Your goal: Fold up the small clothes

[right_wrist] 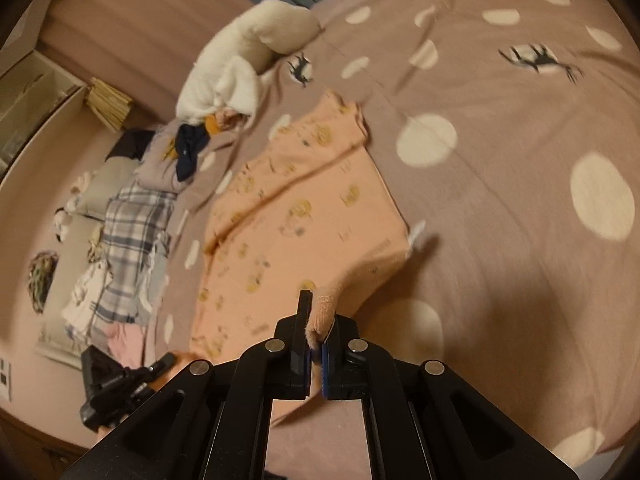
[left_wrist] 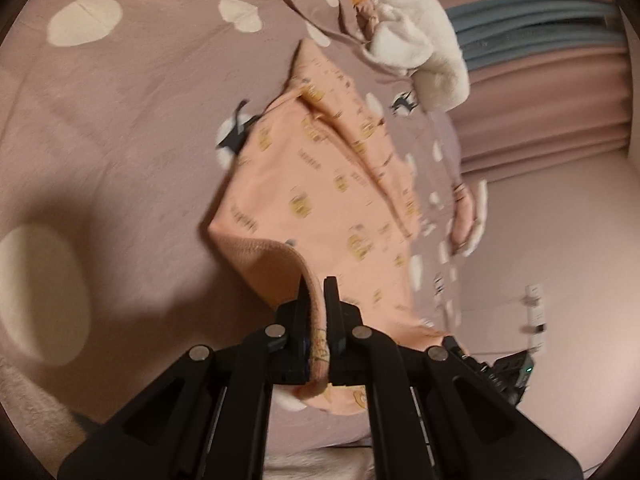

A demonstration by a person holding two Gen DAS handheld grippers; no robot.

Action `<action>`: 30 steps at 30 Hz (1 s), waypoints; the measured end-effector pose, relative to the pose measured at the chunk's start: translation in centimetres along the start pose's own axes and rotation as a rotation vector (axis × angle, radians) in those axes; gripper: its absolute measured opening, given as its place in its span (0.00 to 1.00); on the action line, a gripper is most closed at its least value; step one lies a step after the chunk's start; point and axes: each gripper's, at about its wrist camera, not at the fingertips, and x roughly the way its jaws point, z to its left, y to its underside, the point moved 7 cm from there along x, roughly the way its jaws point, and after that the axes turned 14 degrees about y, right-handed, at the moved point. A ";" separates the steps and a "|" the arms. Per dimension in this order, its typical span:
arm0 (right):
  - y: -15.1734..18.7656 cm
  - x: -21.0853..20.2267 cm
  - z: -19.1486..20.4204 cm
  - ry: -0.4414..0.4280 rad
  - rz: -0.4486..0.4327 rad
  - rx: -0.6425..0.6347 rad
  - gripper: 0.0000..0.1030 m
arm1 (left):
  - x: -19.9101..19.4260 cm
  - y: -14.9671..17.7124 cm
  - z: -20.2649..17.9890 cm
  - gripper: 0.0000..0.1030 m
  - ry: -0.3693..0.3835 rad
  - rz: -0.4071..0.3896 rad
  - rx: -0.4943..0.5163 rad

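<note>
A small peach garment with yellow prints (left_wrist: 320, 184) lies on a mauve bedspread with cream dots (left_wrist: 132, 112). My left gripper (left_wrist: 317, 292) is shut on the garment's ribbed near edge and lifts it. In the right wrist view the same garment (right_wrist: 296, 208) spreads away from me. My right gripper (right_wrist: 320, 308) is shut on its ribbed near corner, which bunches up between the fingers. The other gripper (right_wrist: 116, 380) shows at the lower left of the right wrist view, and likewise at the lower right of the left wrist view (left_wrist: 500, 368).
A white fleece item (left_wrist: 416, 32) and a pile of dark and orange clothes (right_wrist: 196, 140) lie at the far side of the bed. A plaid cloth (right_wrist: 132, 232) and more laundry hang off the bed's left edge. Pink curtains (left_wrist: 540, 112) stand behind.
</note>
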 end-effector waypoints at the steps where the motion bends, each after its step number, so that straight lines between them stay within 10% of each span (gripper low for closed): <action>1: -0.5 -0.1 0.2 -0.002 -0.008 0.000 0.00 | 0.1 -0.5 -0.2 0.04 -0.001 -0.008 -0.002; 30: -21.4 9.8 6.0 -0.093 -0.068 0.021 0.00 | 9.8 -23.8 -2.6 0.03 0.229 -0.191 -0.108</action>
